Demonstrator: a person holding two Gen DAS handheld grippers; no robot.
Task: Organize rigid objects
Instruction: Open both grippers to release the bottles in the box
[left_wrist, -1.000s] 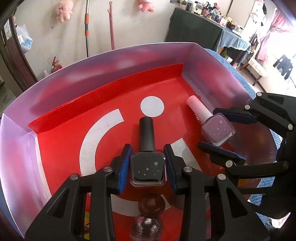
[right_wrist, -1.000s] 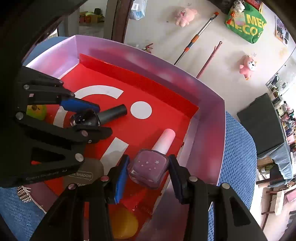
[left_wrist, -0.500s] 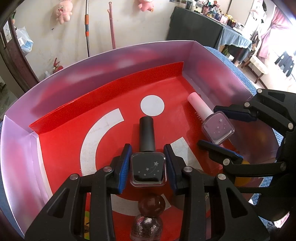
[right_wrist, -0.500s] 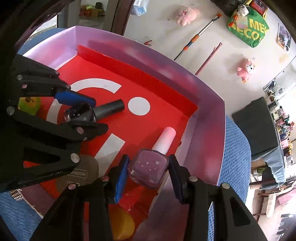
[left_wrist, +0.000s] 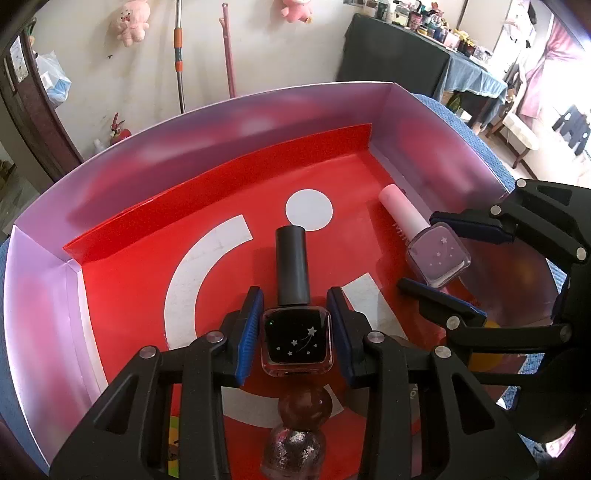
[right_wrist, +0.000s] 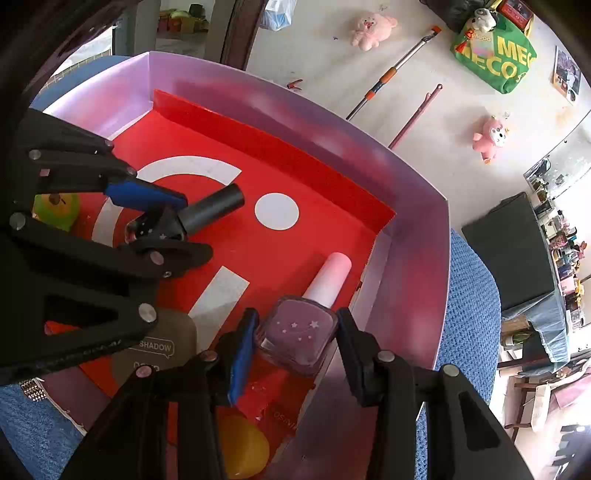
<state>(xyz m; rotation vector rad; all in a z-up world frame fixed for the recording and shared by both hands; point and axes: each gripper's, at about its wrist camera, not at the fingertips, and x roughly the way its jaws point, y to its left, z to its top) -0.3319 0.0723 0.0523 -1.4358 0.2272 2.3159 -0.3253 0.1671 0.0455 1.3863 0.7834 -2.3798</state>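
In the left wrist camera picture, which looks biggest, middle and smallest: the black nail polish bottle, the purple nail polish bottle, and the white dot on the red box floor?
1. Black nail polish bottle, biggest, though it is nearest the camera, which may flatter it.
2. Purple nail polish bottle, middle.
3. White dot, smallest.

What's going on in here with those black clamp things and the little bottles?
A person is sorting nail polish into a box with a red floor, using a handheld clamp in each hand. The left gripper has its jaws closed on a black nail polish bottle. The right gripper has its jaws around a lilac nail polish bottle with a pink cap, near the box's wall. A glittery bottle sits just below the left one.
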